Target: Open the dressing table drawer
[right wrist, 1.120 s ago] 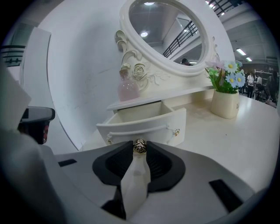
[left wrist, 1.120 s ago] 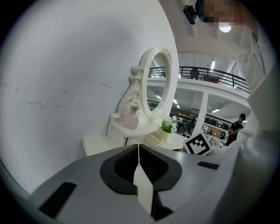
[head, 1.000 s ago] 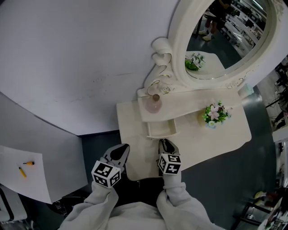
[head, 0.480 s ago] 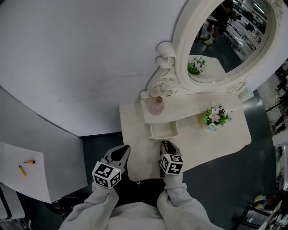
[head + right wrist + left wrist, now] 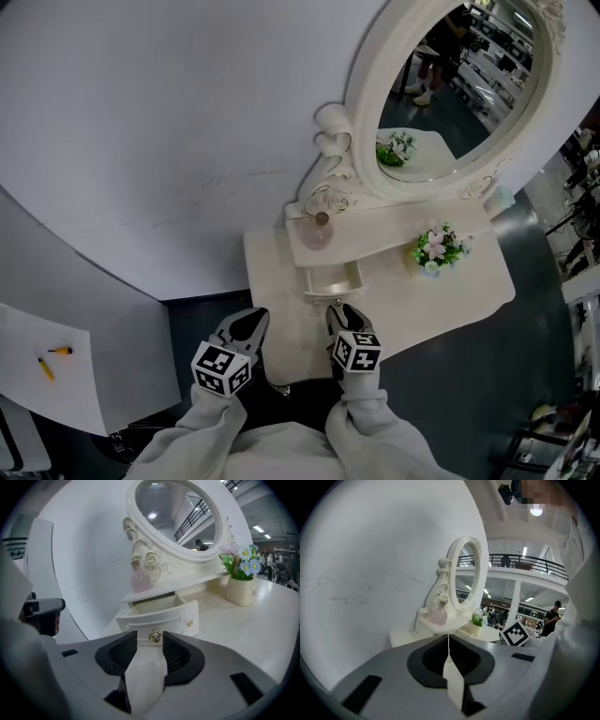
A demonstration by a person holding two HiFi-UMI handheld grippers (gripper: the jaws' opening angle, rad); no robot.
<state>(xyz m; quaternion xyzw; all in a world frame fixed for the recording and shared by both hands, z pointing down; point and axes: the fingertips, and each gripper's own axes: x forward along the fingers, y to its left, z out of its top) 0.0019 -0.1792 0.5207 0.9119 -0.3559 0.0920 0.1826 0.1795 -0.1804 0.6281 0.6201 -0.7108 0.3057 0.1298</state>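
The white dressing table point(image 5: 469, 291) stands against the wall, and its small drawer point(image 5: 328, 278) is pulled out under the raised shelf. In the right gripper view the drawer point(image 5: 157, 612) shows its hollow inside, with a gold knob point(image 5: 155, 637) on its front. My right gripper point(image 5: 150, 634) sits around that knob with its jaws opening; the pads stand clear of the knob on both sides. In the head view the right gripper point(image 5: 337, 310) is just in front of the drawer. My left gripper point(image 5: 251, 318) hangs left of it, off the table's front left corner, shut and empty point(image 5: 449, 640).
A pink perfume bottle point(image 5: 320, 228) stands on the shelf above the drawer. A pot of flowers point(image 5: 433, 249) is on the tabletop to the right, and the oval mirror point(image 5: 450, 84) rises behind. A white sheet with small orange items point(image 5: 47, 361) lies far left.
The head view has shifted slightly. The drawer stays pulled out, and both grippers keep about the same places before it.
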